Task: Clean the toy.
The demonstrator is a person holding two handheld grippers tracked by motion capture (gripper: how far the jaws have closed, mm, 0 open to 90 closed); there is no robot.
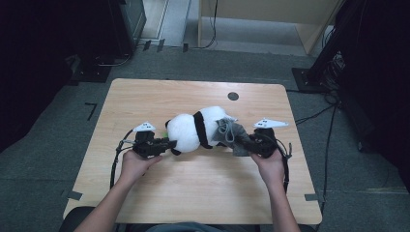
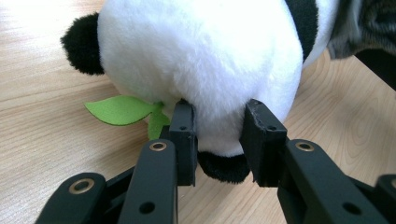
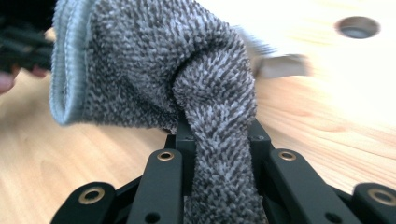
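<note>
A black-and-white panda plush (image 1: 193, 128) lies on its side in the middle of the wooden table (image 1: 159, 96). My left gripper (image 1: 169, 144) is shut on the plush's white lower body (image 2: 201, 56), and its jaws (image 2: 219, 116) pinch the fur from both sides. A green felt leaf (image 2: 121, 109) sticks out beside the left jaw. A grey fuzzy sock-like cloth (image 1: 232, 133) with a pale ribbed cuff covers the plush's other end. My right gripper (image 1: 250, 144) is shut on a bunched fold of that cloth (image 3: 154, 65), which runs down between its jaws (image 3: 217, 128).
A round dark hole (image 1: 233, 95) sits in the tabletop behind the plush, and it shows again in the right gripper view (image 3: 357, 26). Cables trail from both grippers toward the table's near edge. Dark stands and equipment surround the table on grey floor.
</note>
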